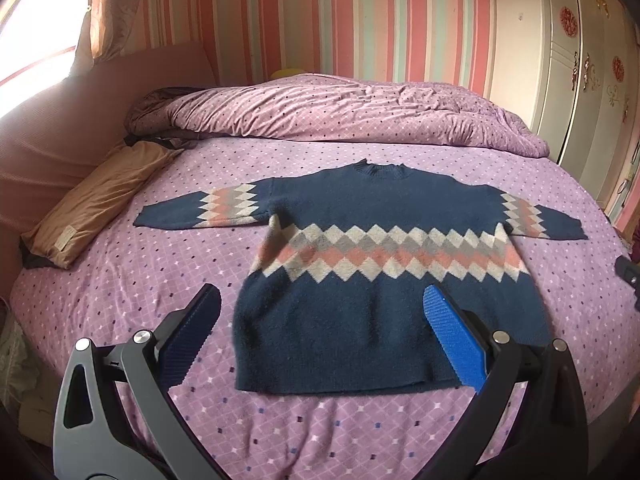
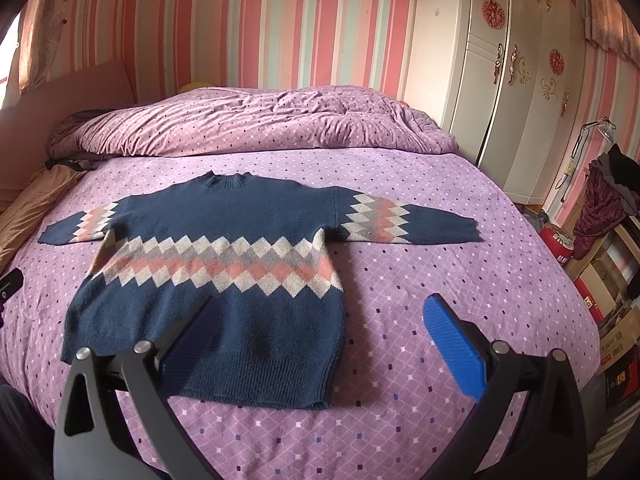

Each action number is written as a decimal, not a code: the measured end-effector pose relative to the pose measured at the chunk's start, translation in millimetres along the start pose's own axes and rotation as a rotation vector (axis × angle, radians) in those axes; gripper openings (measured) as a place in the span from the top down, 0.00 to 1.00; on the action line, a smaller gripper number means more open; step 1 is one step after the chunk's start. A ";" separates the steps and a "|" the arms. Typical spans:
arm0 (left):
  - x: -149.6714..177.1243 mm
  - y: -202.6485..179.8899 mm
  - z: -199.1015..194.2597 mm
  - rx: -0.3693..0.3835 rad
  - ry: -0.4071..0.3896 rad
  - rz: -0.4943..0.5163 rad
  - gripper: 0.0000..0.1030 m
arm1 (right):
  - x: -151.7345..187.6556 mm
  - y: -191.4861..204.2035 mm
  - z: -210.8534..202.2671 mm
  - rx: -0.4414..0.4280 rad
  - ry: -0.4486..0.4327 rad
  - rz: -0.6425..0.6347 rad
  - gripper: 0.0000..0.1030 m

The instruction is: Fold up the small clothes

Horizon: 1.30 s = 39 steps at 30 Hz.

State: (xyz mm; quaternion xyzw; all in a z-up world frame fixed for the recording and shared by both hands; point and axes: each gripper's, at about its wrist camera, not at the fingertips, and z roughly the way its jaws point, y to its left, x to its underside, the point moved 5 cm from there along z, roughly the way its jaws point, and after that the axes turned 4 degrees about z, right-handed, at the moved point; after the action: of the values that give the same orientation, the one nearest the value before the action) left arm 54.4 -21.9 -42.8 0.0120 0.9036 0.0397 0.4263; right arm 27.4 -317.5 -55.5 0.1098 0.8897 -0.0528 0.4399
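1. Your sweater (image 1: 384, 248) lies flat and face up in the middle of the bed (image 1: 120, 280), collar pointing toward the far wall and hem toward you. It is navy, with a band of cream, grey and pink diamonds across the chest.
2. Both sleeves are spread straight out to the sides, each carrying the same diamond band near the upper arm. Nothing on the garment is folded over yet.
3. Your left tool (image 1: 320, 320) hangs above the hem with its fingers spread wide and nothing between them. In the left wrist view the dark finger sits over the bedspread just off the sweater's side edge, and the blue pad (image 1: 454, 344) sits over the lower corner of the body.
4. Your right tool (image 2: 320, 330) is just as wide apart and also grips nothing. In the right wrist view its dark finger overlaps the lower body of the sweater (image 2: 224, 248), while its blue pad (image 2: 454, 350) is over bare purple bedspread beside the garment.
5. I cannot tell from either view whether the fingertips touch the fabric or hover above it.
6. A rumpled duvet (image 1: 340, 112) in the same purple dotted print is bunched along the far side of the bed, well apart from the collar.
7. A tan pillow (image 1: 96, 204) lies near the bed's edge, beyond the sleeve on that side and not touching it.
8. A white wardrobe (image 2: 520, 80) stands against the striped wall past the other side of the bed.
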 end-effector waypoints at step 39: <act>12.1 26.5 -14.6 -0.028 -0.012 -0.014 0.03 | 2.3 12.5 -21.8 -0.026 -0.006 -0.016 0.01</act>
State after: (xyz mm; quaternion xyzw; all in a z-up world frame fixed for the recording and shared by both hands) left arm 35.1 4.3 -40.7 0.0002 0.9004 0.0493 0.4322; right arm 12.2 -300.9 -44.1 0.0970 0.8899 -0.0451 0.4434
